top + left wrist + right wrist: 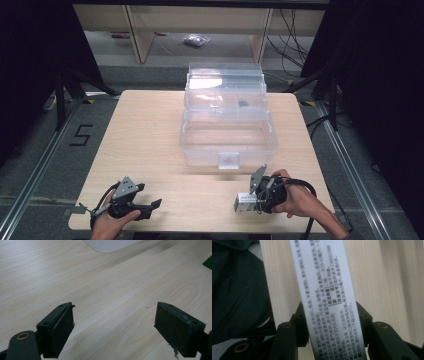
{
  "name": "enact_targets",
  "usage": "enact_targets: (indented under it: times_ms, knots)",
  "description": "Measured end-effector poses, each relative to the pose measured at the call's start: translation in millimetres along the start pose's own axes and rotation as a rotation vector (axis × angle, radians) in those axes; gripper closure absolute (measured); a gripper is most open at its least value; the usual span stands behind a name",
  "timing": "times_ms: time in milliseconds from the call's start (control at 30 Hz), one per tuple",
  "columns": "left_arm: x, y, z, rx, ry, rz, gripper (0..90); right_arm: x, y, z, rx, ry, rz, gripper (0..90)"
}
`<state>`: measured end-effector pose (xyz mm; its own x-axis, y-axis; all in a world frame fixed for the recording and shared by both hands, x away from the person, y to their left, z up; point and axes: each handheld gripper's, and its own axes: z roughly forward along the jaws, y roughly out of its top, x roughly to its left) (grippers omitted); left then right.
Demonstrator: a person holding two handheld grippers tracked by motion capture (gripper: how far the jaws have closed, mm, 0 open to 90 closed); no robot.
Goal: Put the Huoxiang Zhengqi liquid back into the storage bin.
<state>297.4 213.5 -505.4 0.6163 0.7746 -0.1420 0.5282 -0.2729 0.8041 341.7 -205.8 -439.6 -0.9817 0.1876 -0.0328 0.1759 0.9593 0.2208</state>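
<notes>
Right tool (250, 200) at the near right of the desk (150, 130), jaws clamped on a small white box (327, 297) with printed text. Left tool (152, 207) at the near left, jaws spread wide and empty over bare wood. Clear plastic bin (227, 142), lid open, sits mid-desk toward the far side.

Open bin (227, 135) mid-table (150, 130); small box (245, 202) before it, right.

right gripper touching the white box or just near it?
Touching. In the right gripper view, the right gripper has both black fingers pressed against the sides of the white printed box, with no gap on either side.
</notes>
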Motion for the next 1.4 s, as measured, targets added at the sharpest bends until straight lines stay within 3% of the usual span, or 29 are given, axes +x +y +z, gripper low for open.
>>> enact_targets:
  times_ms: [100,133,267,300,333,433,500,533,600,633,667,733,767,867,900,933,1000,1033,1067,1400]
  knots:
    - [0.2,0.1,-0.8,0.005,0.005,0.007,15.1,0.5,3.6,-2.2,0.029,0.0,-0.001,64.4]
    - [-0.3,0.1,-0.5,0.0,0.004,0.0,15.1,1.9,4.9,-3.1,0.043,0.0,0.02,64.6]
    - [1.0,-0.2,-0.8,-0.003,0.007,0.004,15.1,1.6,10.6,-4.0,0.06,-0.001,-0.017,64.9]
    - [0.9,0.2,-1.3,0.006,0.01,0.005,15.1,-1.1,13.0,-5.4,0.048,0.001,-0.06,64.9]
    - [1.4,0.3,-1.6,0.009,0.007,0.012,15.1,1.8,13.8,-8.1,0.051,-0.004,-0.016,64.9]
    - [0.6,0.3,-1.1,-0.002,0.008,0.0,15.1,0.1,17.7,-15.4,0.036,-0.007,-0.064,65.0]
    - [0.7,0.0,-0.8,-0.008,0.007,0.0,15.1,2.5,19.3,-20.8,0.038,-0.011,-0.035,65.0]
    - [0.3,-0.3,-0.5,-0.016,0.01,-0.004,15.1,-0.7,20.7,-22.3,0.019,-0.009,-0.085,65.0]
    - [0.5,0.3,-1.1,-0.006,0.008,-0.003,15.1,-1.7,23.9,-29.8,0.005,-0.014,-0.1,65.0]
    - [0.5,0.4,-1.3,-0.003,0.009,-0.003,15.1,-1.0,24.8,-33.6,0.008,-0.012,-0.092,65.0]
    - [0.4,0.1,-0.8,-0.01,0.009,-0.003,15.1,1.2,25.7,-37.2,0.02,-0.02,-0.052,65.0]
    - [0.4,-0.3,-0.6,-0.015,0.01,-0.003,15.1,0.8,27.6,-40.8,0.01,-0.019,-0.046,65.0]
    - [0.5,-0.3,-0.6,-0.015,0.01,-0.004,15.1,-4.1,28.7,-41.1,-0.004,-0.023,-0.114,65.0]
    - [0.7,-0.3,-0.4,-0.013,0.007,0.0,15.1,-1.1,30.1,-45.0,0.007,-0.022,-0.058,65.0]
    - [0.8,0.2,-1.1,-0.002,0.008,0.0,15.1,-4.5,30.7,-45.5,0.007,-0.03,-0.099,65.0]
    - [1.2,0.2,-1.3,0.0,0.009,0.004,15.1,-2.2,31.0,-47.1,0.007,-0.025,-0.058,65.0]
    - [1.5,0.1,-1.1,-0.001,0.007,0.004,15.1,-5.3,32.3,-49.9,-0.009,-0.027,-0.1,65.0]
    - [1.6,0.0,-0.7,-0.005,0.005,0.002,15.1,-3.8,32.3,-52.6,-0.007,-0.026,-0.074,65.1]
    - [1.4,0.0,-0.7,-0.002,0.008,-0.003,15.1,-5.5,32.9,-54.2,-0.019,-0.033,-0.101,65.0]
    - [1.2,0.1,-0.5,-0.002,0.004,0.0,15.1,-10.2,45.7,-86.4,-0.033,-0.083,-0.13,65.3]
